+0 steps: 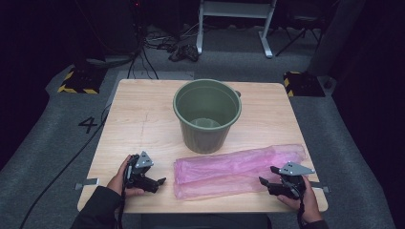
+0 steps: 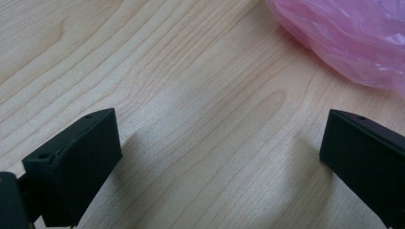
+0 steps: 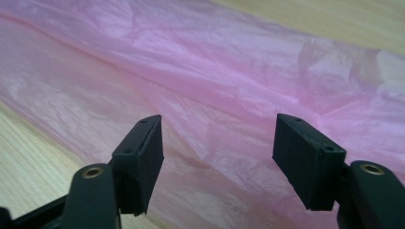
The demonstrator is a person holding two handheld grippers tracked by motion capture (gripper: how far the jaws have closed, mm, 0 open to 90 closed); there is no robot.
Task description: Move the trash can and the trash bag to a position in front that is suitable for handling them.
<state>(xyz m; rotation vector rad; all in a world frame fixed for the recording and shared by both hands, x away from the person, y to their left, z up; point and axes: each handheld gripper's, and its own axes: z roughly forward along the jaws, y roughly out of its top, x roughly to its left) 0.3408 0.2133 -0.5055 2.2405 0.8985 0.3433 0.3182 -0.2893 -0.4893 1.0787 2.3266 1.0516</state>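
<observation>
1. On the near half of the wooden worktop (image 1: 143, 119) a pink plastic bag (image 1: 229, 169) is laid flat, stretched from near the middle towards the right edge.
2. Behind the bag, near the worktop's middle, a green bucket (image 1: 206, 114) is stood upright, its base just beside the bag's far edge (whether the two touch cannot be told).
3. At the bag's right end the right gripper (image 1: 270, 182) is held in the person's right hand (image 1: 305, 198), its tips pointed leftwards over the plastic.
4. In the right gripper view its fingers (image 3: 143, 157) are seen apart, with the crinkled pink film spread under and beyond them; no fold is pinched between the pads.
5. Near the front left of the worktop the left gripper (image 1: 160, 182) is held in the left hand (image 1: 119, 181), pointed to the right towards the bag's left end and kept clear of it.
6. In the left gripper view its fingers (image 2: 76, 167) are seen wide apart over bare wood grain, and the bag's edge (image 2: 344, 38) is seen at the upper right, well apart from them.
</observation>
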